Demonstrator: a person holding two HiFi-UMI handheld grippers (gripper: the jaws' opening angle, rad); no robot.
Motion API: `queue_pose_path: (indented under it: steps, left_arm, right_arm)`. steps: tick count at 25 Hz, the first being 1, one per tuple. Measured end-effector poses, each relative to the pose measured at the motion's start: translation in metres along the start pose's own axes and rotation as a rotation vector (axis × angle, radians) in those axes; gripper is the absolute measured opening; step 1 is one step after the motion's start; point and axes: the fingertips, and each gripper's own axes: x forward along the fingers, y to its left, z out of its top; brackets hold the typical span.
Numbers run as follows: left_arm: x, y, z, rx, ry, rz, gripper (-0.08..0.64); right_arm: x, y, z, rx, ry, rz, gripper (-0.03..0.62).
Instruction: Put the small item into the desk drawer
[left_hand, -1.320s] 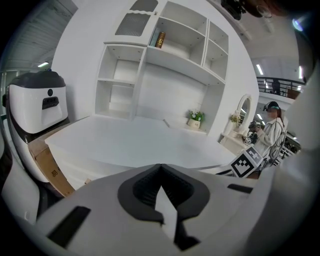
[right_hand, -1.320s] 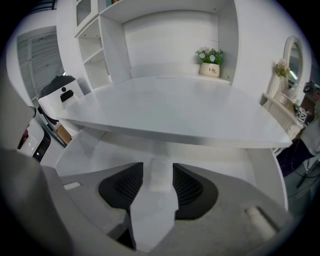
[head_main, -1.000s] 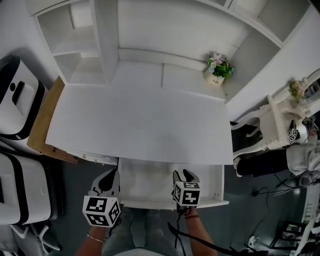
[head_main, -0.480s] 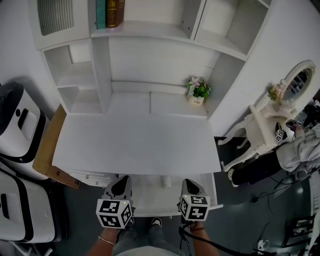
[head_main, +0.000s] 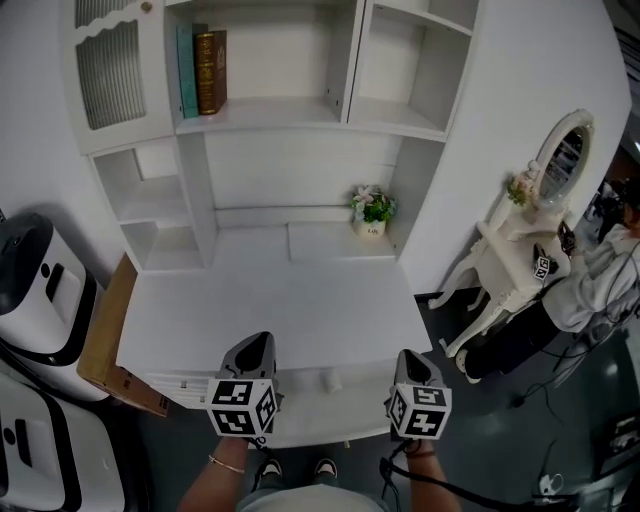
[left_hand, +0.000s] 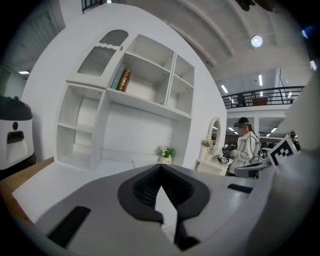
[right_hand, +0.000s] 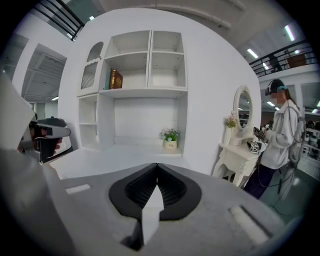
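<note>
On the white desk (head_main: 270, 300), beneath the shelves (head_main: 290, 108), stands a small flowerpot (head_main: 372, 212).

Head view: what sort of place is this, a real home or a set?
Likely a bedroom-style furniture set staged inside a big hall, not a home. The white desk, its shelf hutch and a dressing table look domestic, but the left gripper view shows a balcony railing under a high ceiling.
</note>
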Motion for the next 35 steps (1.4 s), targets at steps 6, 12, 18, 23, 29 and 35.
queue_pose_path:
  steps: [6, 12, 18, 23, 29, 35]
  left_arm:
    - [0.009, -0.007, 0.013, 0.018, -0.013, -0.014, -0.003]
    - [0.018, -0.016, 0.013, 0.04, -0.006, -0.035, -0.003]
    - [0.021, -0.016, 0.017, 0.055, -0.003, -0.037, -0.003]
    - [0.022, -0.02, 0.014, 0.056, 0.004, -0.038, -0.003]
    - [0.023, -0.021, 0.009, 0.053, 0.015, -0.046, -0.003]
    - [0.024, -0.021, 0.008, 0.051, 0.02, -0.05, -0.003]
  right_arm:
    - [-0.018, -0.027, 0.013, 0.046, -0.039, -0.063, 0.006]
    - [-0.02, -0.038, 0.011, 0.077, -0.047, -0.092, 0.006]
    - [-0.023, -0.043, 0.014, 0.088, -0.059, -0.117, 0.006]
    - [-0.025, -0.05, 0.01, 0.107, -0.054, -0.128, 0.005]
    - [-0.027, -0.05, 0.009, 0.105, -0.049, -0.13, 0.006]
    - [-0.028, -0.047, 0.008, 0.106, -0.045, -0.126, 0.005]
